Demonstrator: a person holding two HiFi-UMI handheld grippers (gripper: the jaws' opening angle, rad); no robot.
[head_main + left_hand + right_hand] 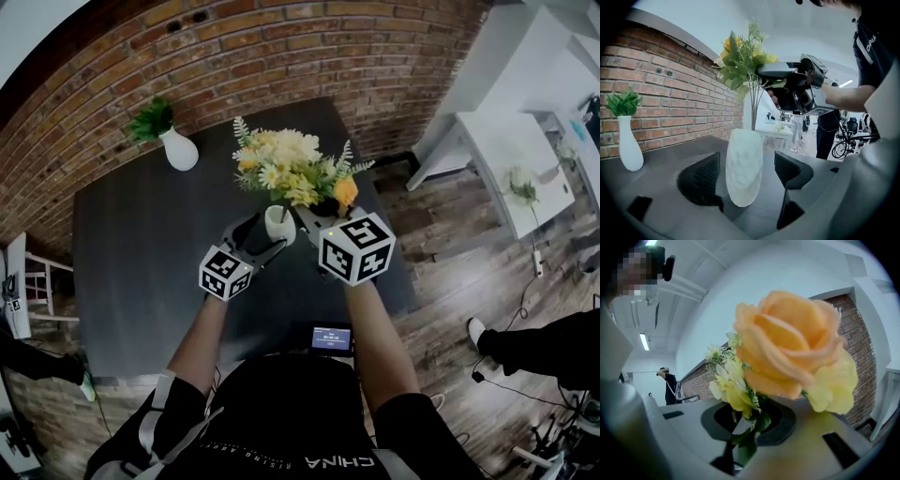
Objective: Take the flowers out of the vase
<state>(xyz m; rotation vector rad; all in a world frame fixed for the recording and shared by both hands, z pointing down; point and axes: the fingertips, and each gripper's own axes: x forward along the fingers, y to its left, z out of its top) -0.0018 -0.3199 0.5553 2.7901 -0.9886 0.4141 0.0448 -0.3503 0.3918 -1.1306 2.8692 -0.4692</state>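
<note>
Two grippers work close together over the dark table (141, 262). The left gripper (265, 236) has its jaws standing apart on either side of a white vase (744, 168), with a sliver of gap showing at each pad. The vase stands right between them, on the table. Just above and beyond it, the right gripper (747, 420) has its jaws narrowed onto the stems (753, 108) of the bouquet (291, 167), with green leaves pinched between the pads. The stems' lower ends run down into the vase's mouth. An orange rose (787, 343) sits directly over the right jaws, with yellow and cream blooms just past it. Further out, to the left of the left gripper, a second white vase (629, 147) holds green leaves and stands near the brick wall (281, 56).
</note>
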